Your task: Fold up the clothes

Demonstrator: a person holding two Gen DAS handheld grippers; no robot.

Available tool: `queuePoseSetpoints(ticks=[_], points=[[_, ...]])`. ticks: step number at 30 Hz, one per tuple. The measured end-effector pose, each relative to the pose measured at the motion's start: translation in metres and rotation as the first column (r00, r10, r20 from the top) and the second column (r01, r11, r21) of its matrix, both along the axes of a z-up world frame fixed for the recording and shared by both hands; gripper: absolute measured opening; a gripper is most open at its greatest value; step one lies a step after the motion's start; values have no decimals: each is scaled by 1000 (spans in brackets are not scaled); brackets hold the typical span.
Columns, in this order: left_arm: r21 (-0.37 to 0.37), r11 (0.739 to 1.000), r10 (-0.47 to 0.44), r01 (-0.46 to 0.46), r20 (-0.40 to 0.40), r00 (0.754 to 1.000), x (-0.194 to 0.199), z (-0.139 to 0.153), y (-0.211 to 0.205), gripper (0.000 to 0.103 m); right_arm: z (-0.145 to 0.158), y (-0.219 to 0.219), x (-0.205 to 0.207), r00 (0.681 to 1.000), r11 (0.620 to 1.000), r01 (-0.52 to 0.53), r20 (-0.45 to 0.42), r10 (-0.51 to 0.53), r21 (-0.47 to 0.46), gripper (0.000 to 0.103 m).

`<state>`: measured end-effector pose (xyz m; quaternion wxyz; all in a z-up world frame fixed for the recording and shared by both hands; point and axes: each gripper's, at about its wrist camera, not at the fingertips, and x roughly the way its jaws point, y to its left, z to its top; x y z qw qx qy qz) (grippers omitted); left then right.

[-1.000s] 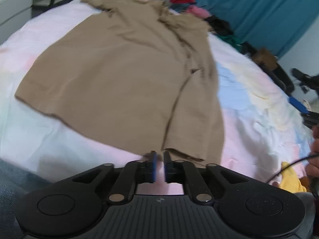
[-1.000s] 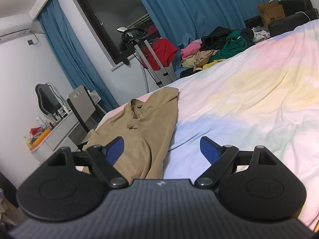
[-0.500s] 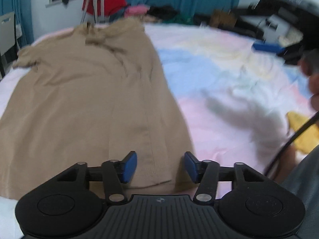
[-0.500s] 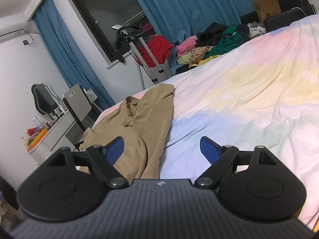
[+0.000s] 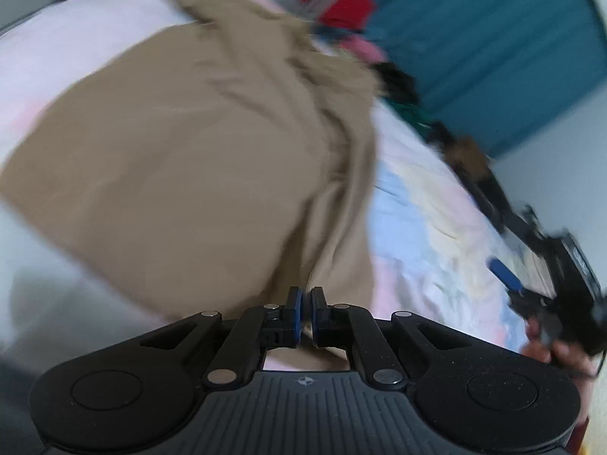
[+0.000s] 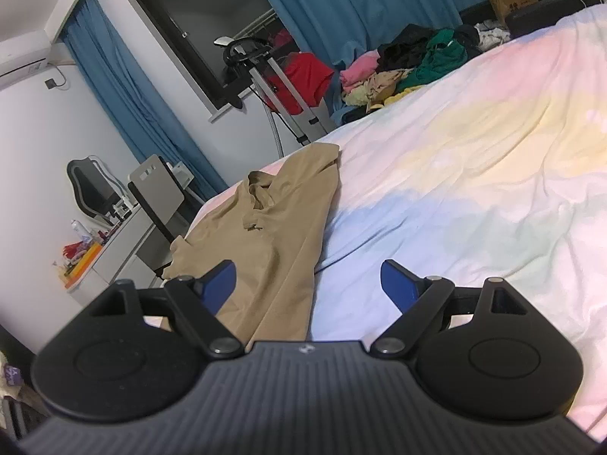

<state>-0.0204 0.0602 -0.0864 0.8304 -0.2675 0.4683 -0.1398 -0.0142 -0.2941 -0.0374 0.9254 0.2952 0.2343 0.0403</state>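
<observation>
We see the bed (image 6: 474,159) first, its pastel sheet of pink, yellow and blue filling most of both views. On its left side, seen from the right wrist, lies the tan shirt (image 6: 280,235), spread flat with the collar toward the far edge; its near hem runs down between and beneath our tools. Beyond the bed a heap of clothes (image 6: 409,64) sits against the blue curtain (image 6: 360,3), and a bench (image 6: 110,250) with small clutter stands by the wall at left. Our left tool (image 5: 306,313) has its blue pads pressed together on the shirt's near edge, cloth rising from the pinch in a blurred fold. Our right tool (image 6: 309,284) is spread wide, held above the shirt's side edge and touching nothing.
</observation>
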Motion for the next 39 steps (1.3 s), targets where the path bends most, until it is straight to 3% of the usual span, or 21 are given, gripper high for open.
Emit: queuePoseSetpoints(ticks=[3, 8, 12, 14, 16, 18, 23, 27, 29, 30, 35, 39], points=[[40, 999, 19, -16, -89, 996, 3, -6, 6, 3, -1, 4, 2, 1000, 1000, -10, -11, 10, -5, 85], [50, 999, 6, -2, -84, 996, 14, 1, 4, 8, -3, 10, 3, 999, 999, -26, -26, 26, -28, 85], [57, 998, -5, 10, -80, 997, 23, 7, 4, 20, -4, 12, 4, 999, 999, -32, -35, 31, -34, 85], [61, 998, -10, 15, -79, 997, 28, 10, 3, 28, -4, 13, 4, 999, 999, -34, -38, 33, -33, 85], [60, 998, -14, 18, -72, 997, 37, 12, 4, 44, -5, 15, 5, 998, 999, -38, -41, 37, -35, 85], [48, 998, -31, 34, -55, 998, 60, 11, 0, 50, -6, 17, 6, 998, 998, -43, -47, 41, -40, 85], [-81, 987, -147, 142, -63, 987, 108, -4, -24, 62, -11, 21, 10, 997, 997, -52, -68, 48, -57, 85], [-47, 979, -201, 198, -49, 978, 114, -21, -40, 56, -19, 25, 16, 993, 997, -56, -102, 50, -56, 85], [-5, 974, -225, 225, -20, 974, 111, -25, -43, 27, -23, 27, 20, 991, 997, -64, -118, 57, -49, 85], [17, 971, -239, 239, -6, 971, 111, -26, -45, 4, -24, 28, 22, 990, 997, -68, -125, 62, -44, 85], [34, 976, -219, 217, 86, 972, 94, -8, -31, 4, -28, 38, 28, 988, 996, -77, -141, 70, -45, 84], [144, 978, -159, 149, 58, 986, 86, -8, -22, 5, -30, 49, 30, 986, 992, -74, -159, 57, -105, 84]])
